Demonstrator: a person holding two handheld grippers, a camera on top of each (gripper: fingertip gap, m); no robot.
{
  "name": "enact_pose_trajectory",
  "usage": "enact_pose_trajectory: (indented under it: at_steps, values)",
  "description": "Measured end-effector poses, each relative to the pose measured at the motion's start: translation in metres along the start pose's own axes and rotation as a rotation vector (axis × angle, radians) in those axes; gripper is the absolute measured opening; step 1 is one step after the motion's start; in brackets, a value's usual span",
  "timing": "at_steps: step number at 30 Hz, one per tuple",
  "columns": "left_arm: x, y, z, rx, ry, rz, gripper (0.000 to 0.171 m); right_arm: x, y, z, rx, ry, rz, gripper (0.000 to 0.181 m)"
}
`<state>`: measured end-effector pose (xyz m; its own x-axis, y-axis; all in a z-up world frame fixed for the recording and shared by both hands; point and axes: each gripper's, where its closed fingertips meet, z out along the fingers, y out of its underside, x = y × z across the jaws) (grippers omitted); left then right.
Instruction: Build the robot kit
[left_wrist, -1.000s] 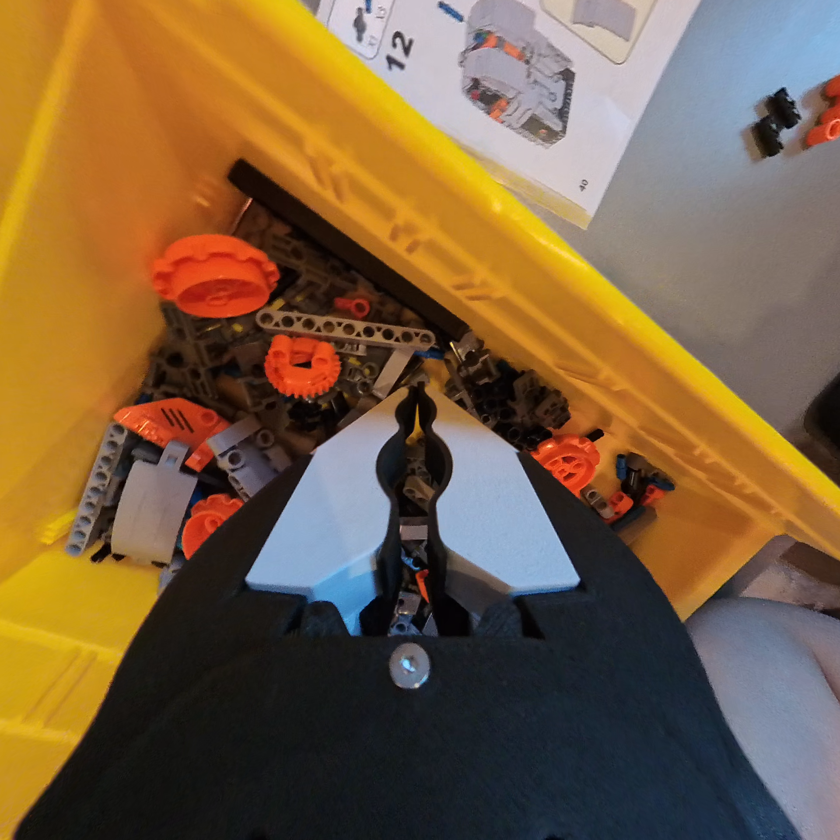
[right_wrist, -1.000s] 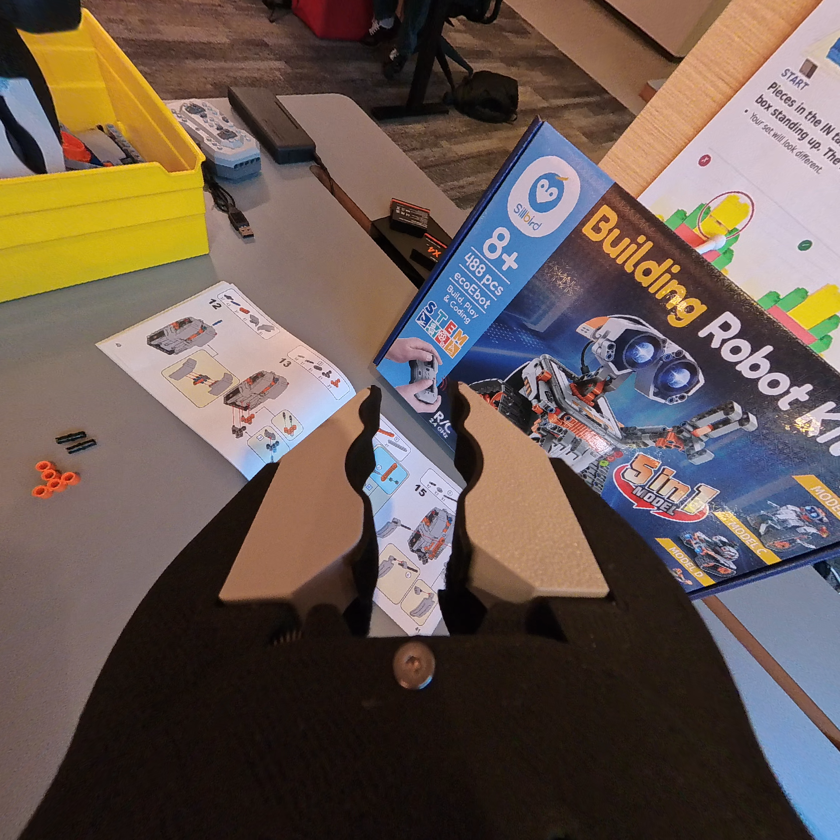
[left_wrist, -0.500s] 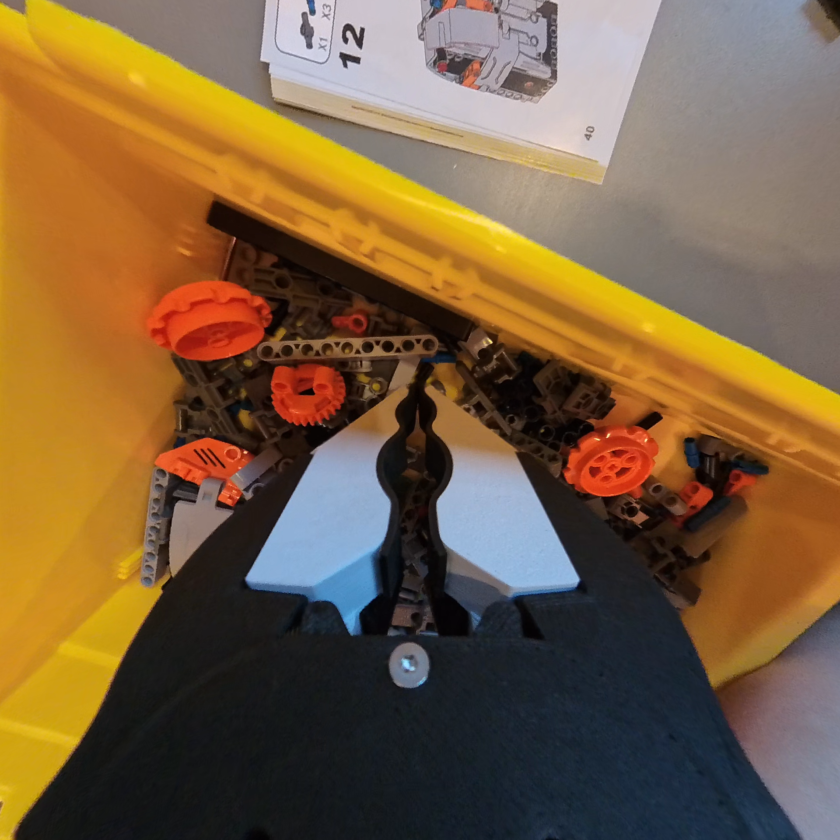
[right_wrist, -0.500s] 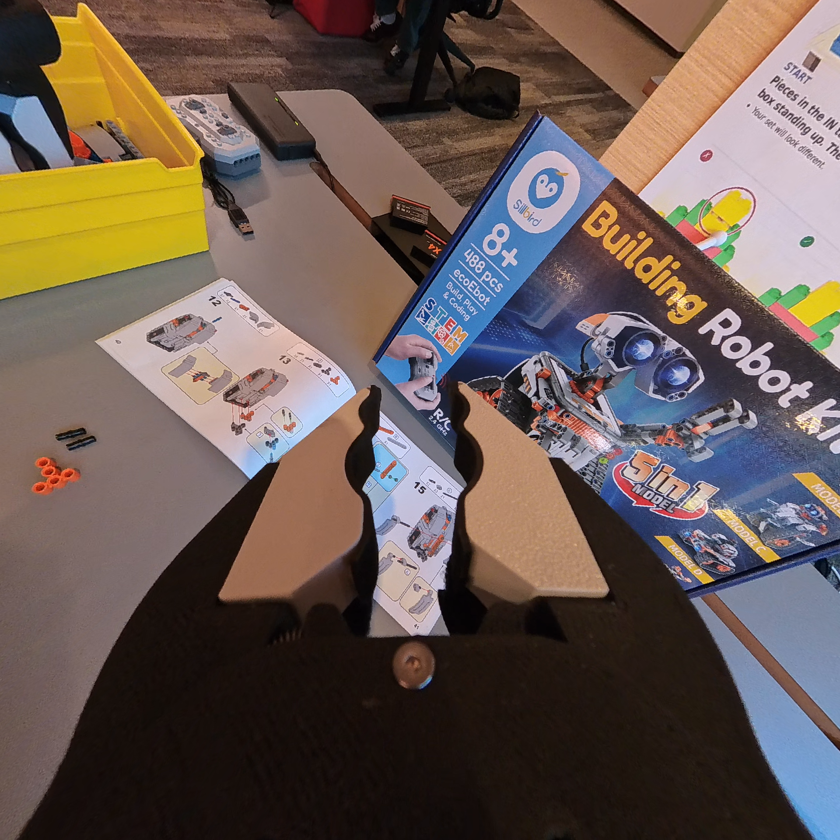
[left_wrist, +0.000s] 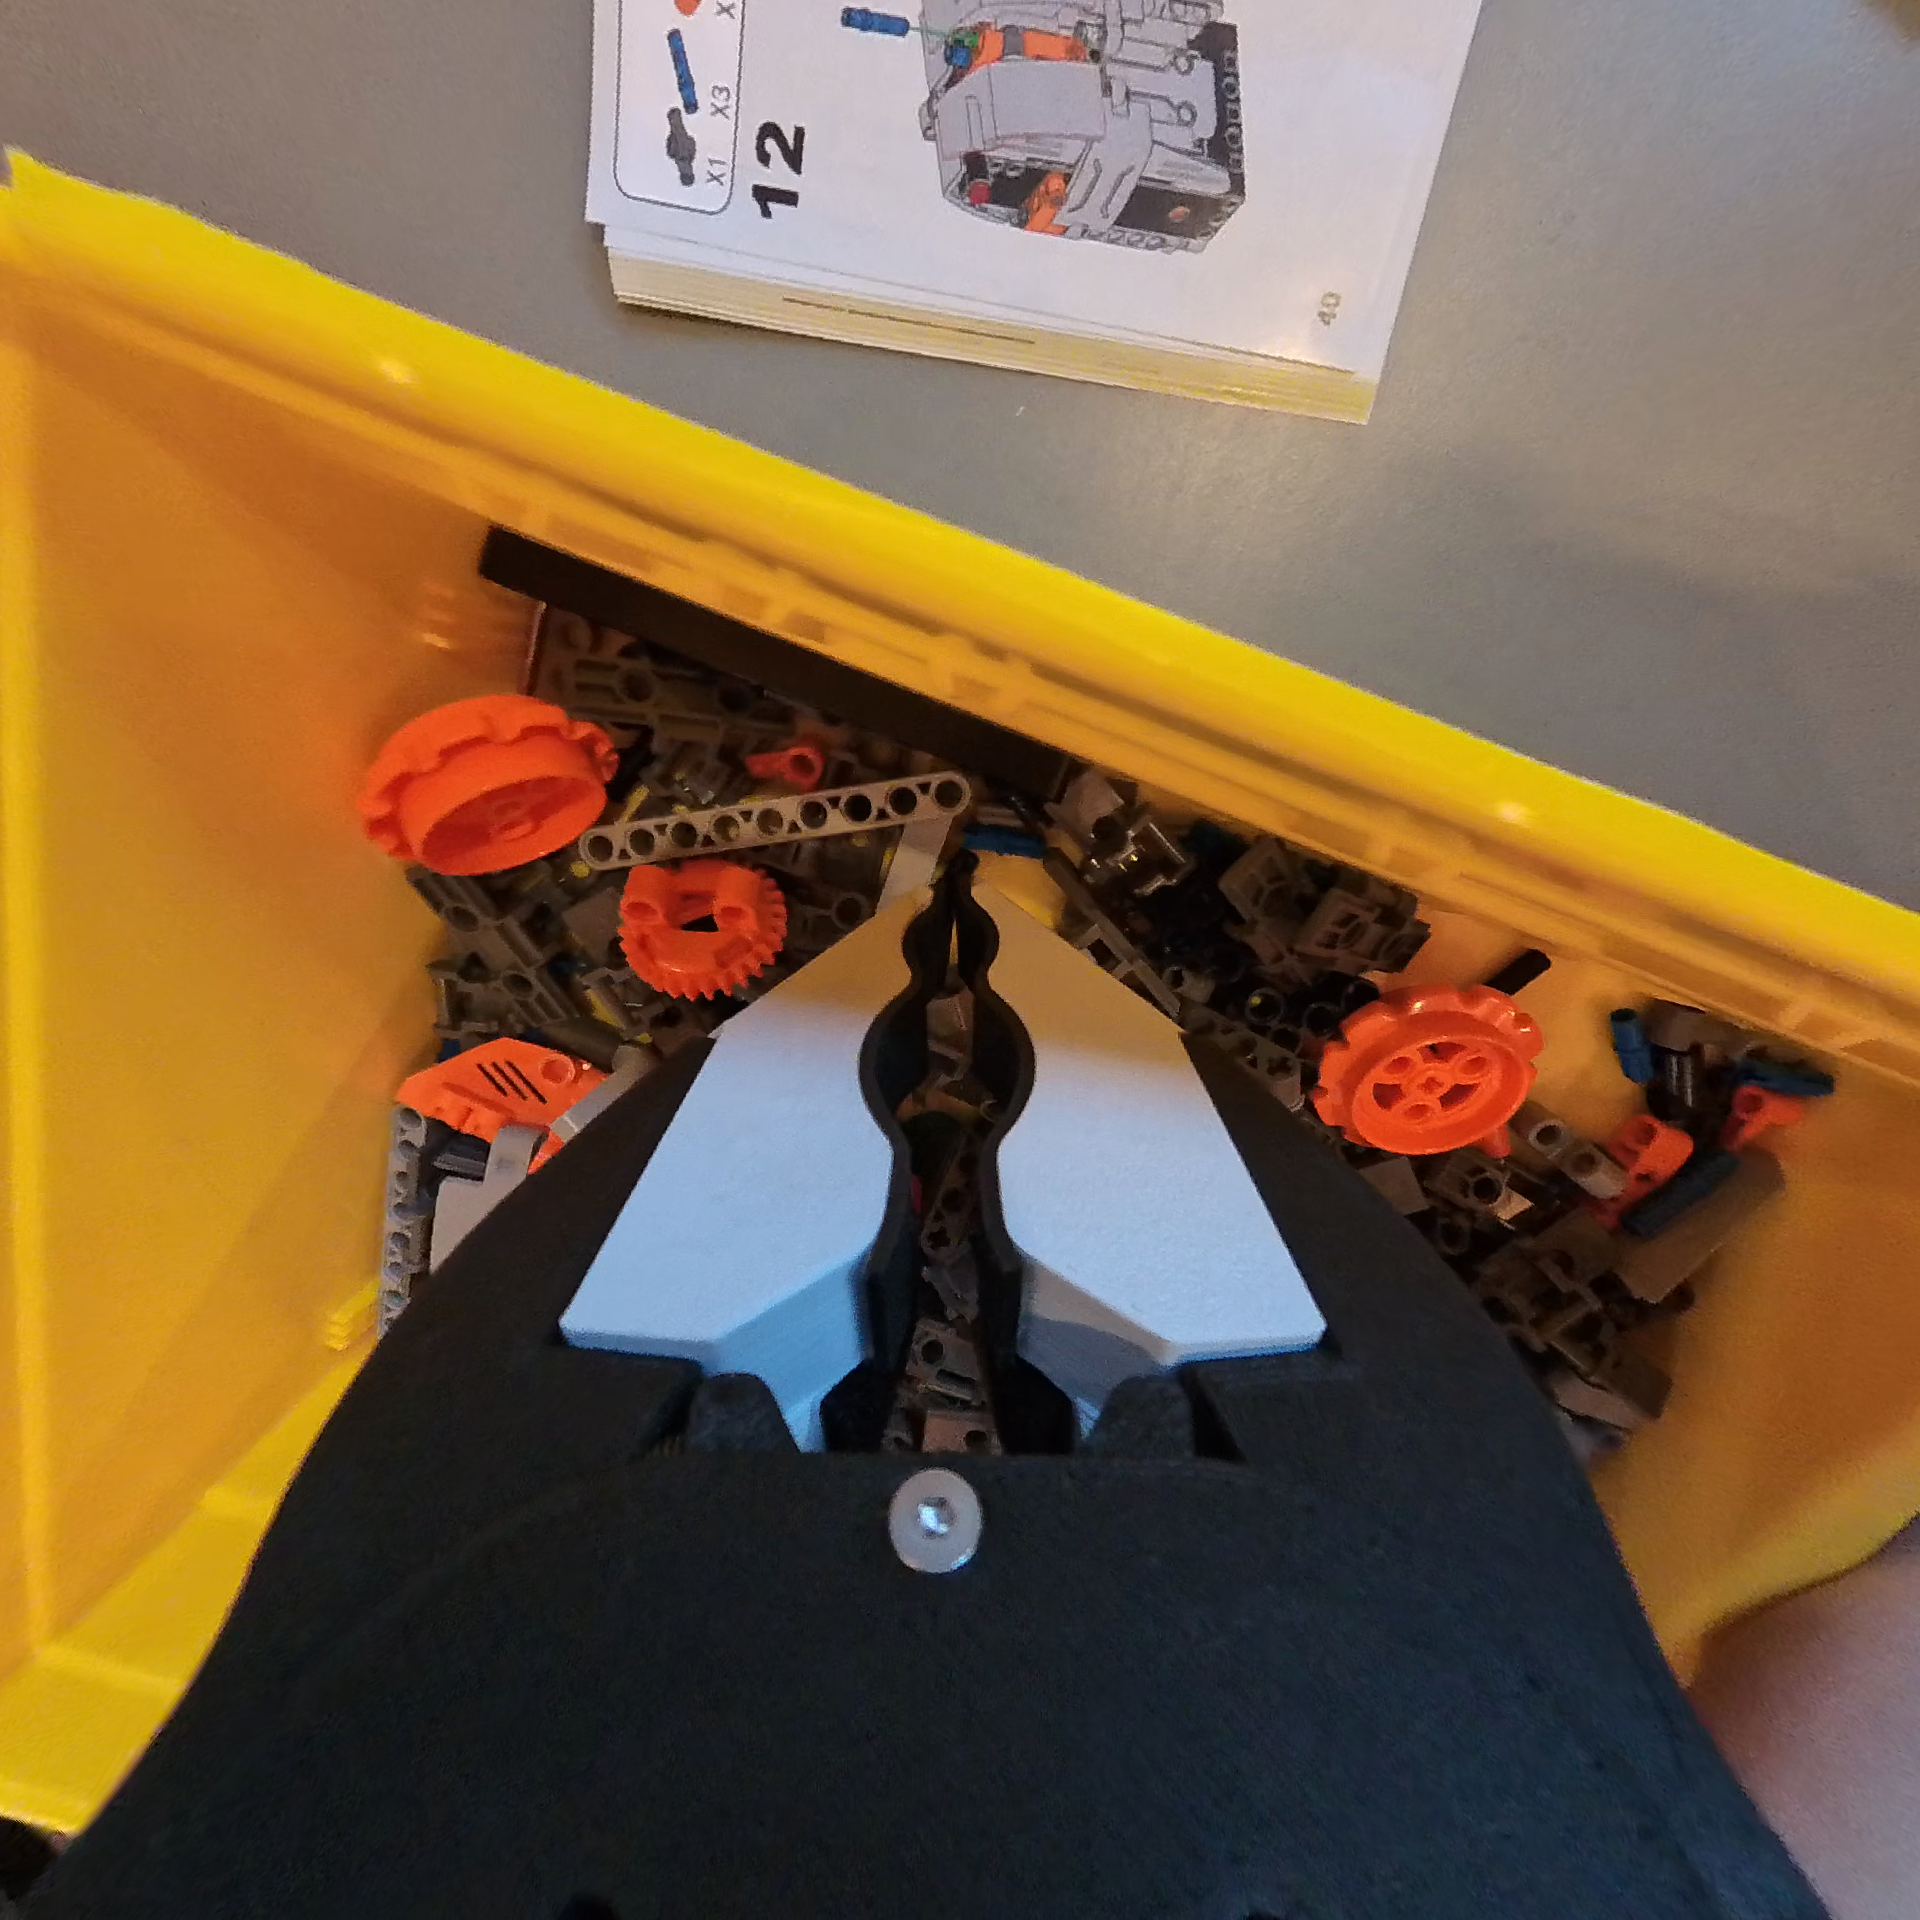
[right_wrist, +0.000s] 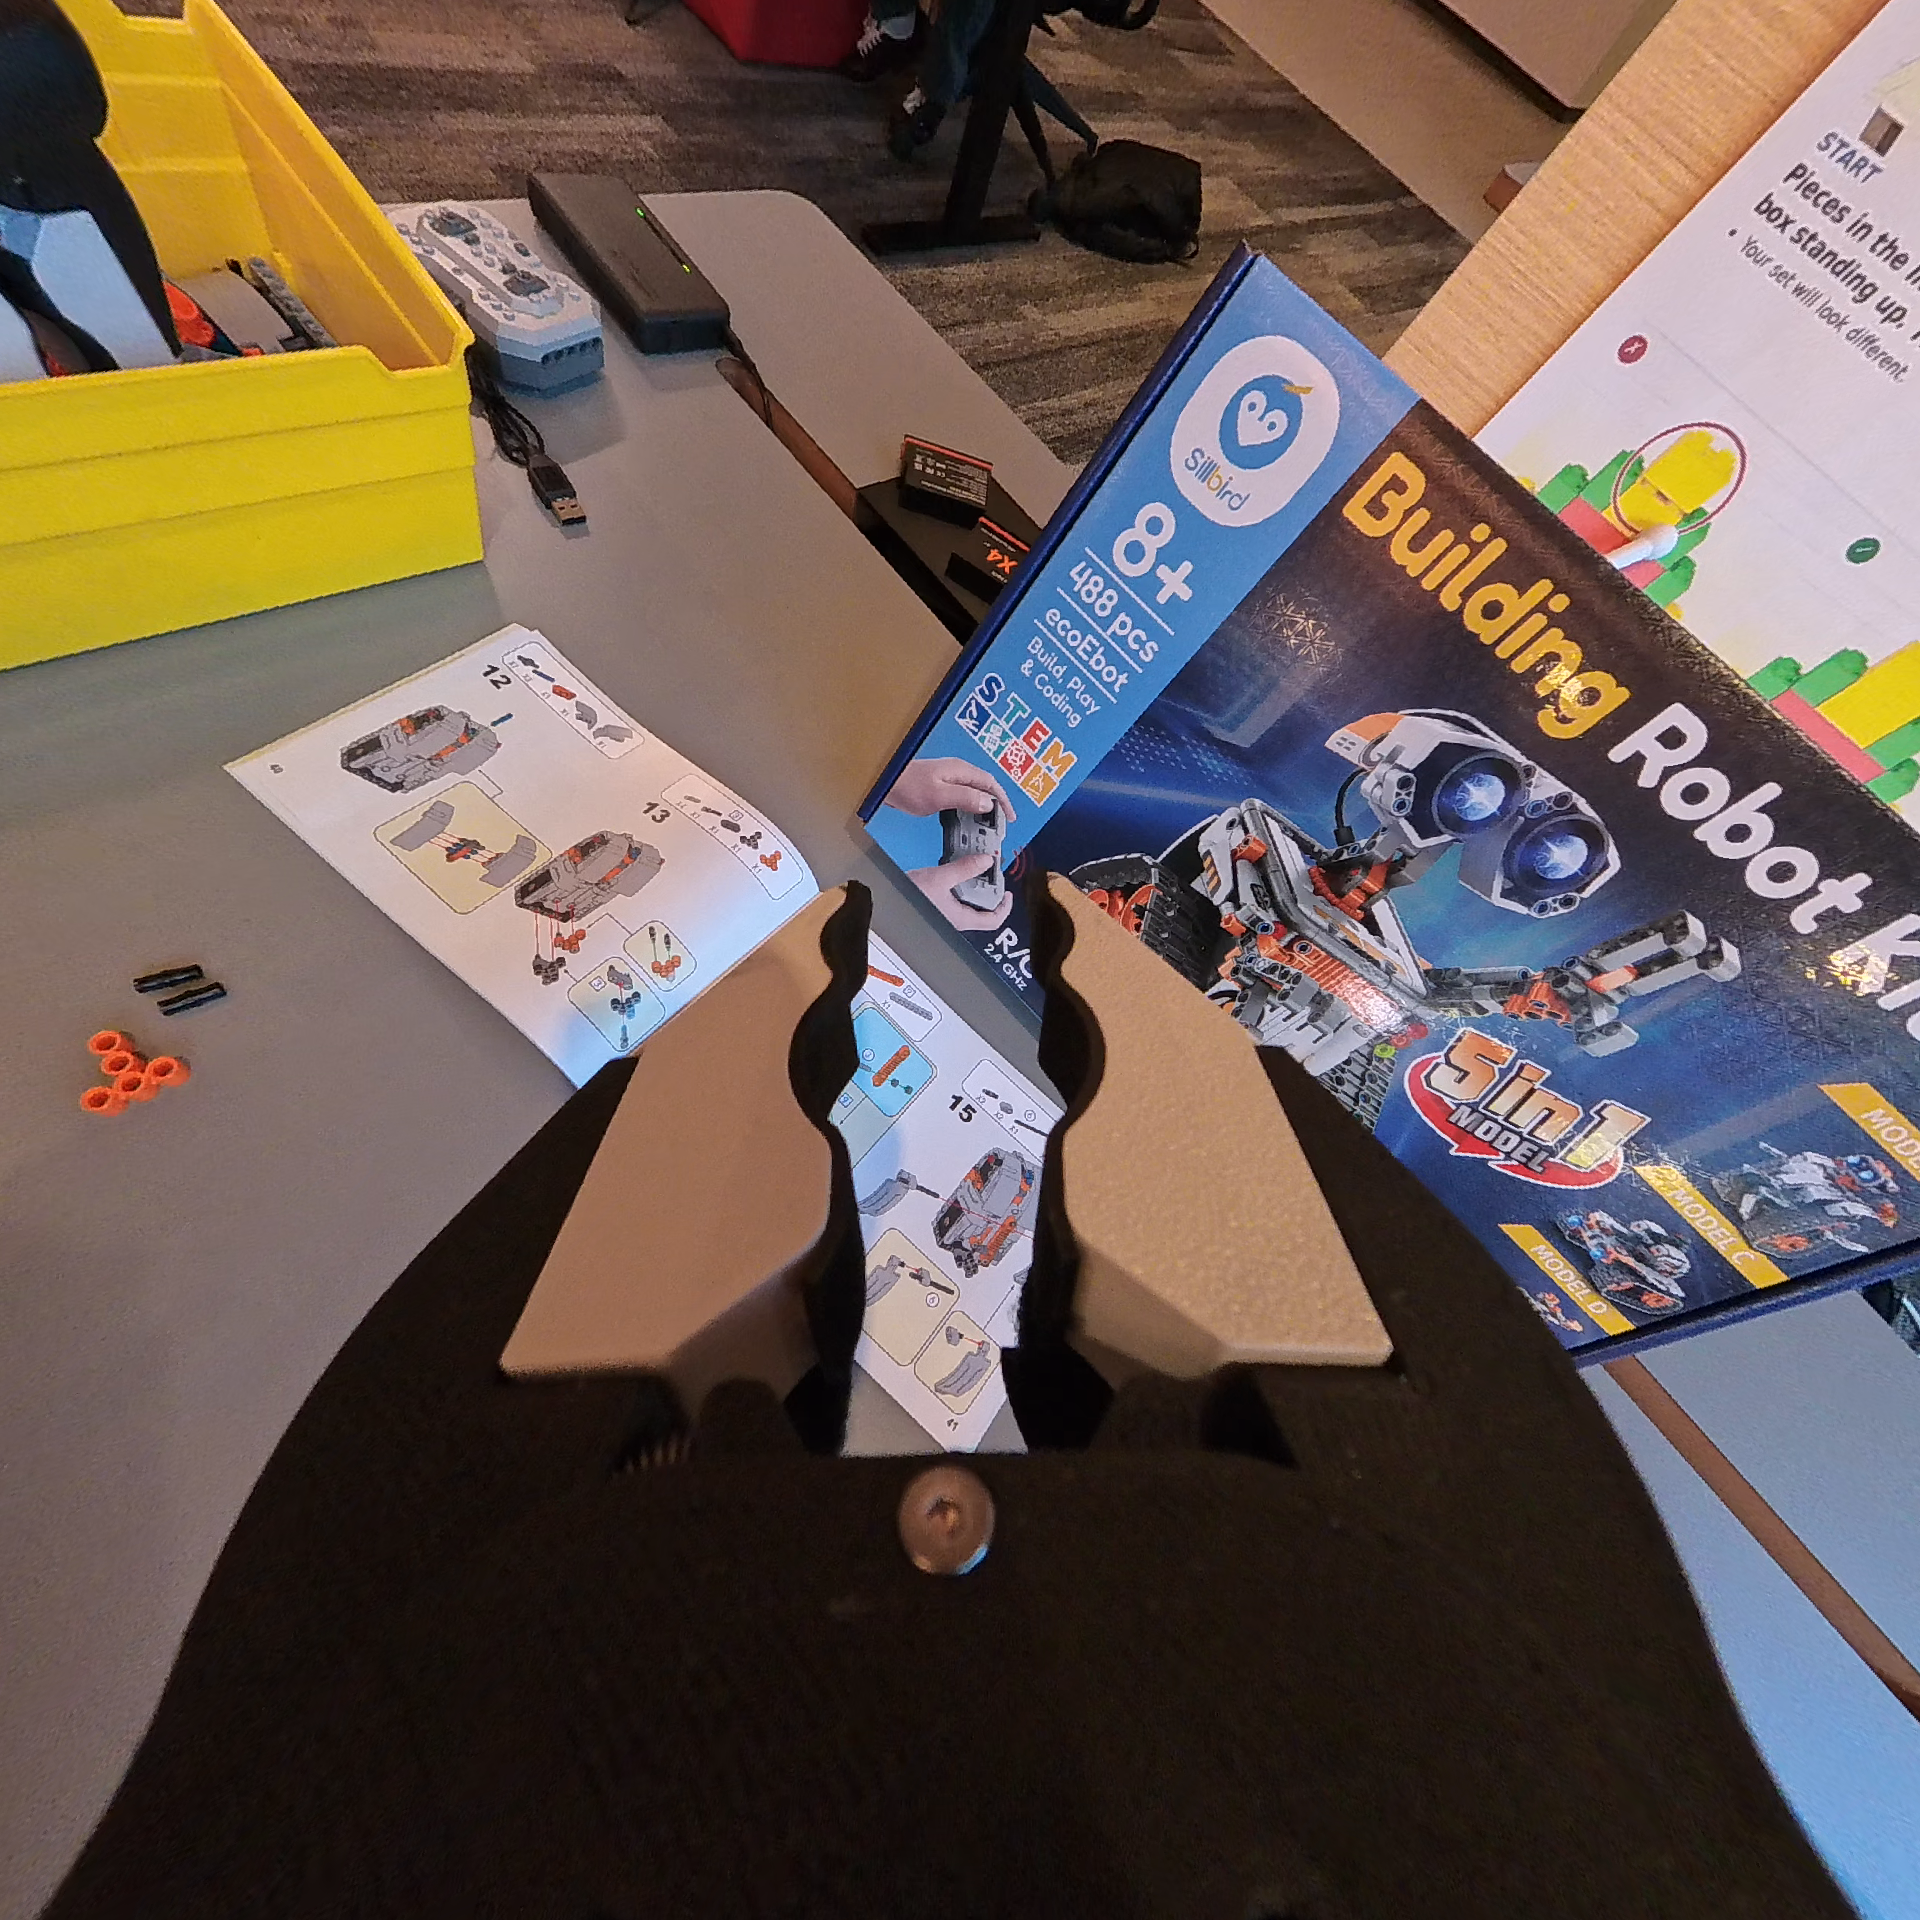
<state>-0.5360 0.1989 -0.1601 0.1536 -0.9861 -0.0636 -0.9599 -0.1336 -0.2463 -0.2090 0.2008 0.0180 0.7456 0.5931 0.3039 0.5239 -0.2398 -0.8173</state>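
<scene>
My left gripper (left_wrist: 961, 873) is inside a yellow bin (left_wrist: 1143, 665), its jaws shut, with the tips down in a heap of dark building pieces. I cannot tell whether a small piece is pinched at the tips. Close by lie a grey holed beam (left_wrist: 774, 821), an orange gear (left_wrist: 701, 930) and two orange wheels (left_wrist: 488, 784) (left_wrist: 1423, 1075). My right gripper (right_wrist: 956, 894) is open and empty, held above an open instruction booklet (right_wrist: 520, 810) on the grey table. The left gripper also shows in the bin (right_wrist: 239, 468) in the right wrist view (right_wrist: 62, 260).
A blue kit box (right_wrist: 1403, 831) leans at the right of the booklet. Small orange rings (right_wrist: 130, 1070) and two black pins (right_wrist: 177, 987) lie on the table at left. A grey control unit (right_wrist: 509, 281), a black device (right_wrist: 623, 260) and a cable plug (right_wrist: 556, 504) sit behind the bin. My hands' fingertips stand some 40 cm from each other.
The left gripper has swung within the bin, so the booklet outside now shows above the rim; its jaws stay shut. The right gripper has hardly moved.
</scene>
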Motion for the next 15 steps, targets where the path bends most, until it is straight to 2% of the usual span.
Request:
enact_pose_trajectory:
  at_steps: [15]
  values:
    - [-0.0036,0.0067,0.0008,-0.013,-0.037,0.014,0.004,-0.0027,0.0024,0.0001,-0.016,-0.016,-0.013,0.03]
